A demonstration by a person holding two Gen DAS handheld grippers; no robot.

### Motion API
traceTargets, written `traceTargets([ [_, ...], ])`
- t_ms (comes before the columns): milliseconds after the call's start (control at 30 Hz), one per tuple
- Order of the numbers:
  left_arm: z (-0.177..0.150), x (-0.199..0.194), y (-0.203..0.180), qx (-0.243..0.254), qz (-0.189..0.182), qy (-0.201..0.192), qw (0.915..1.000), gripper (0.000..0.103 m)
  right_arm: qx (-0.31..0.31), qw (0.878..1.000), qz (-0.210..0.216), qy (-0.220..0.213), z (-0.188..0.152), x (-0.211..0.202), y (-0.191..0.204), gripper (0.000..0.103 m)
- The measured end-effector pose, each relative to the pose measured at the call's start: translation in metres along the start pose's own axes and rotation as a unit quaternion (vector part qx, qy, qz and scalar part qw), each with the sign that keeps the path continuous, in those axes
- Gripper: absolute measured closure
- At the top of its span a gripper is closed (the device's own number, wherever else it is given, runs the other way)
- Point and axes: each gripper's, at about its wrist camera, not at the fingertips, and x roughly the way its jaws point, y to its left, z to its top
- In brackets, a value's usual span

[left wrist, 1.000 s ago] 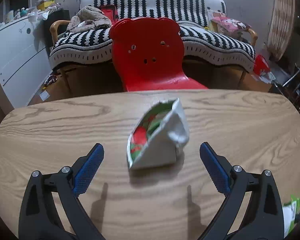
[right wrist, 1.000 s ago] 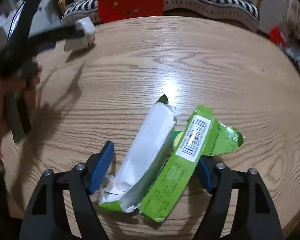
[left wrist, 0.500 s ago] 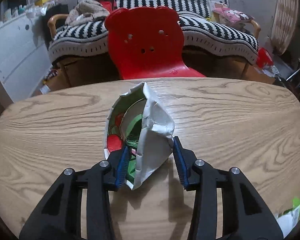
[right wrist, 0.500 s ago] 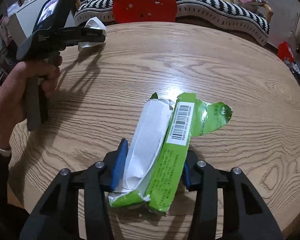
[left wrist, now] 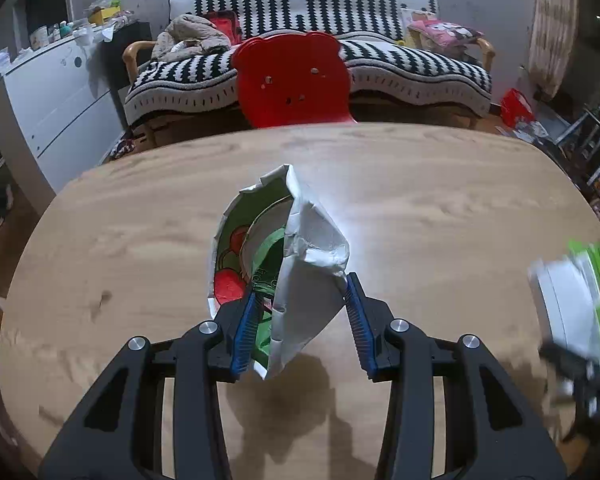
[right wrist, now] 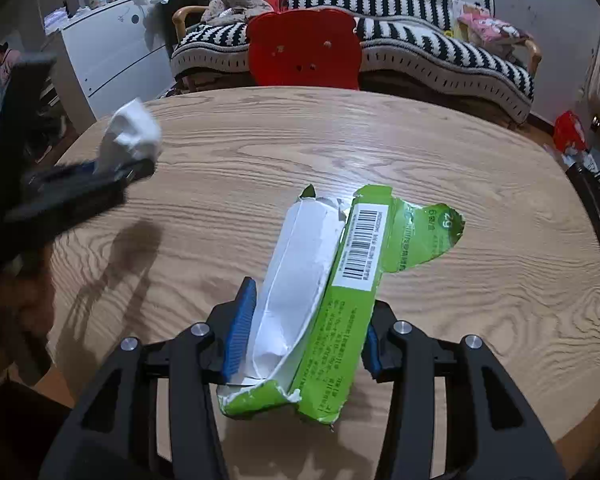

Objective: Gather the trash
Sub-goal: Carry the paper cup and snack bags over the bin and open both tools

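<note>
Trash is gripped on both sides, so pickup seems done; disposal is left, and no bin is seen.

Left wrist view: a crumpled wrapper (left wrist: pixel 300 276) is clamped by the left gripper (left wrist: pixel 302 318) above the table (left wrist: pixel 440 208). Its long axis is run away from the camera, with the open mouth turned up and left.

Right wrist view: a torn green packet (right wrist: pixel 324 296) is clenched by the right gripper (right wrist: pixel 306 328) over the table. Its long axis is pointed forward, slightly right, torn end farthest.

A chair (left wrist: pixel 296 80) stands behind the table (left wrist: pixel 440 208), a sofa (left wrist: pixel 308 40) behind that.
</note>
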Motion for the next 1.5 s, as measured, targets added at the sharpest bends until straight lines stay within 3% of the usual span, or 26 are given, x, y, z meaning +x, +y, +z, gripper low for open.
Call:
traceTargets([
  [233, -0.040, -0.041, -0.050, 0.027, -0.045, 0.001, 0.9986, 0.062, 0.009, 1.000, -0.022, -0.017, -0.033, -0.042, -0.025, 0.057],
  [467, -0.064, -0.073, -0.137, 0.087, -0.100, -0.017, 0.9910, 0.062, 0.039, 0.997, -0.052, -0.033, -0.076, -0.088, -0.089, 0.057],
  [667, -0.095, -0.091, -0.232, 0.134, -0.179, -0.019, 0.9745, 0.062, 0.085, 0.993, -0.078, -0.039, -0.124, -0.117, -0.161, 0.056],
  [833, -0.129, -0.101, -0.296, 0.175, -0.219, -0.017, 0.9597, 0.062, 0.128, 0.987, -0.093, -0.032, -0.176, -0.135, -0.220, 0.056],
  [967, -0.164, -0.099, -0.347, 0.204, -0.247, 0.010, 0.9472, 0.062, 0.150, 0.983, -0.107, -0.018, -0.218, -0.145, -0.257, 0.056],
  [1200, -0.209, -0.081, -0.408, 0.234, -0.262, 0.043, 0.9351, 0.062, 0.188, 0.974, -0.123, 0.016, -0.284, -0.130, -0.305, 0.056],
  [1500, -0.235, -0.045, -0.453, 0.249, -0.262, 0.073, 0.9297, 0.062, 0.220, 0.967, -0.122, 0.037, -0.306, -0.111, -0.347, 0.056],
])
